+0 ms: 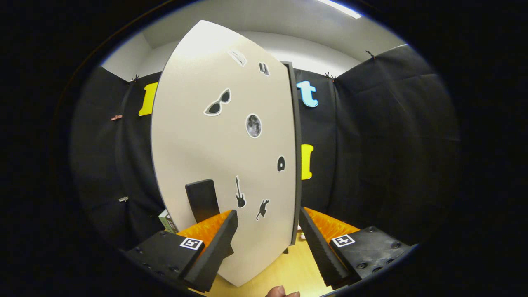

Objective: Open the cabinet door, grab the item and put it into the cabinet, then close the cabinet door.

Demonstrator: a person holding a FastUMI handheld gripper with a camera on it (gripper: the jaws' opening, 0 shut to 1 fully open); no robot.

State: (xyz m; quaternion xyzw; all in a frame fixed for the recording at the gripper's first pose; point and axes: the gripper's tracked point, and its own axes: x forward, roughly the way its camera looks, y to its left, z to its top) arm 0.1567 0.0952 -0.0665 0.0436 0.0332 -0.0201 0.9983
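We are holding the gripper [268, 237] with its jaws spread wide and gripping nothing; a fingertip [281, 292] of ours is peeking in just below them. Between the jaws and just ahead of them, the cabinet door [214, 144] is standing, pale and dotted with small stickers [253, 125], its free edge [296, 156] running up just inside the right jaw. A dark block-shaped handle [202, 200] is sitting on the door right behind the left jaw's tip. Beneath the door the wooden desk [284, 268] is showing. Left of the left jaw, tucked low behind the door, a corner of a small green-and-white box [167, 220] is peeking out; we are judging this to be the item to store, though too little of it is visible to be sure.

We are judging the door-handling step to be in hand, and whether the door is swinging open or shut we cannot tell. The next move is calling for the jaws to settle on the handle or the free edge.
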